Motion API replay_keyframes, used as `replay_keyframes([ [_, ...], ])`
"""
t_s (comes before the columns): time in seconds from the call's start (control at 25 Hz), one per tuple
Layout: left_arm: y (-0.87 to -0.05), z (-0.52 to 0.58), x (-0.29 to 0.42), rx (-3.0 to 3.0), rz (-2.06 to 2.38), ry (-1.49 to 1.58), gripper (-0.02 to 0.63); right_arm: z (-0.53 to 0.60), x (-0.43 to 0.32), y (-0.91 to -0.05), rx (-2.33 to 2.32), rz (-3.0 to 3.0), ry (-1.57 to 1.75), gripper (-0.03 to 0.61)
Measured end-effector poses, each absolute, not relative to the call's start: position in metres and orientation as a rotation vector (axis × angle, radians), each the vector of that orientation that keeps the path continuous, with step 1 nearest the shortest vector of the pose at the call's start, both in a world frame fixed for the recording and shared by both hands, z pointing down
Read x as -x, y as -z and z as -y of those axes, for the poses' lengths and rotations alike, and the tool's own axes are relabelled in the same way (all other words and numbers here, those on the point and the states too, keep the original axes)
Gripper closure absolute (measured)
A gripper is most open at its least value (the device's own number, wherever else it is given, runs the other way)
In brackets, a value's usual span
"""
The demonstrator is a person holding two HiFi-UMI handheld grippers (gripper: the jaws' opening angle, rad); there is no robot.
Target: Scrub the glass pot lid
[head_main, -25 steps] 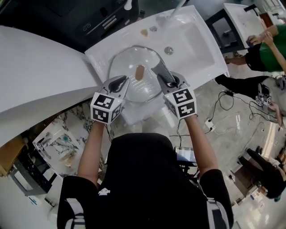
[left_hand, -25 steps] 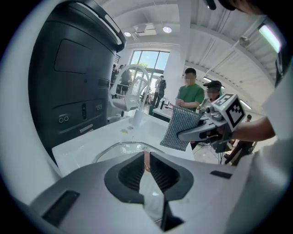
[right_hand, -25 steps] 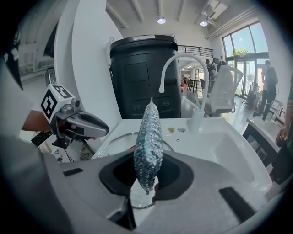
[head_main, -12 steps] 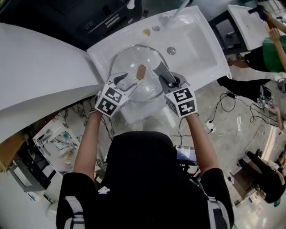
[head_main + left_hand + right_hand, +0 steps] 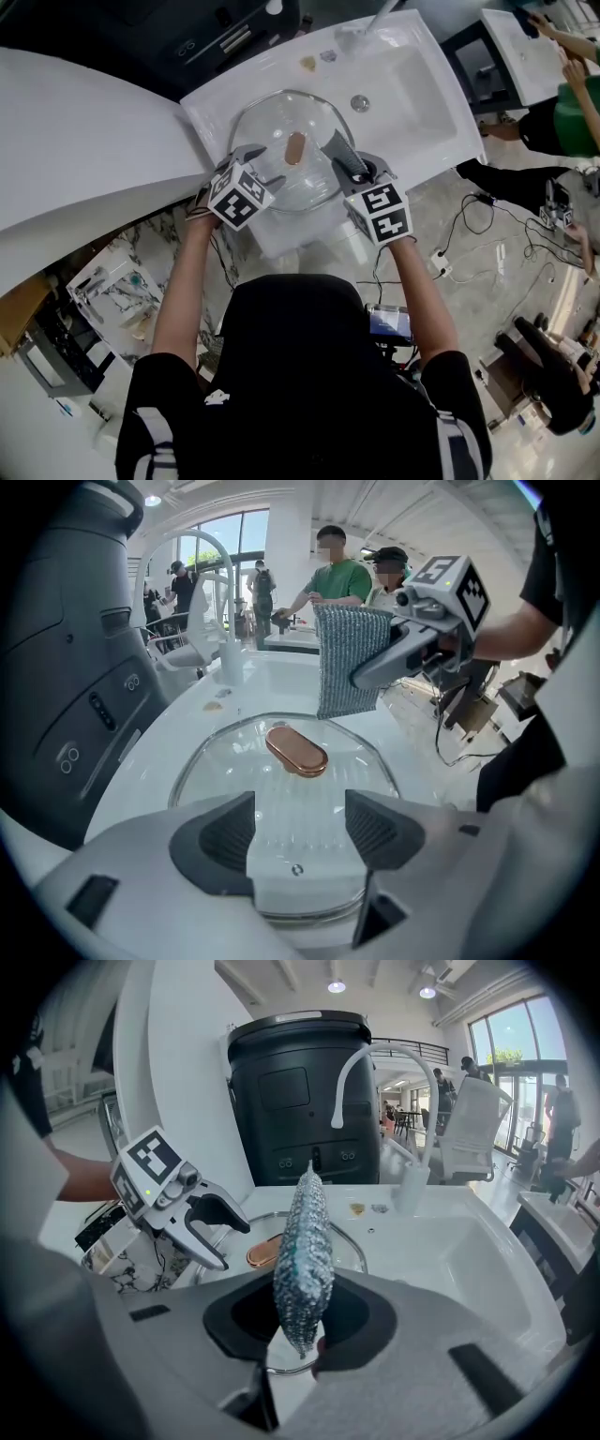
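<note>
While the jaws of the left gripper (image 5: 298, 827) had just been opening, they stood spread wide at the 7 o'clock edge of the glass pot lid (image 5: 281, 178), pinching nothing, with the lid's near rim showing through the gap. The lid lay flat on the white sink (image 5: 412, 75), its copper handle (image 5: 294, 148) up at centre and the drain (image 5: 360, 103) at its 2 o'clock. At the lid's 4 o'clock the right gripper (image 5: 300, 1321) had its jaws clamped on a grey scouring cloth (image 5: 305, 1251) that stood upright over the glass; whether it touched the lid could not be told.
</note>
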State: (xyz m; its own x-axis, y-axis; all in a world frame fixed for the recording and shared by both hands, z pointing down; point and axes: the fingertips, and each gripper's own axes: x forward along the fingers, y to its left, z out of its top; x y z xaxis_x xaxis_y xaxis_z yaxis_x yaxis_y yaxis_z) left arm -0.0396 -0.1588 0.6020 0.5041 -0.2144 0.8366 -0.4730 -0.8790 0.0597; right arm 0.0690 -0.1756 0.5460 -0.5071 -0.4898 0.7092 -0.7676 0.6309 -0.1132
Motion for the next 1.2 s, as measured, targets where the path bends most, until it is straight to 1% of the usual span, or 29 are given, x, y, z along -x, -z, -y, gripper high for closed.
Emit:
replay_keyframes([
  [0.48, -0.626, 0.16, 0.042, -2.426, 0.509, -1.419, 0.342, 0.176, -0.071, -0.56, -0.944, 2.182, -0.555, 0.512],
  [1.2, -0.63, 0.159, 0.044, -2.427, 0.545, -1.392, 0.339, 0.175, -0.069, -0.571, -0.903, 2.152, -0.52, 0.512],
])
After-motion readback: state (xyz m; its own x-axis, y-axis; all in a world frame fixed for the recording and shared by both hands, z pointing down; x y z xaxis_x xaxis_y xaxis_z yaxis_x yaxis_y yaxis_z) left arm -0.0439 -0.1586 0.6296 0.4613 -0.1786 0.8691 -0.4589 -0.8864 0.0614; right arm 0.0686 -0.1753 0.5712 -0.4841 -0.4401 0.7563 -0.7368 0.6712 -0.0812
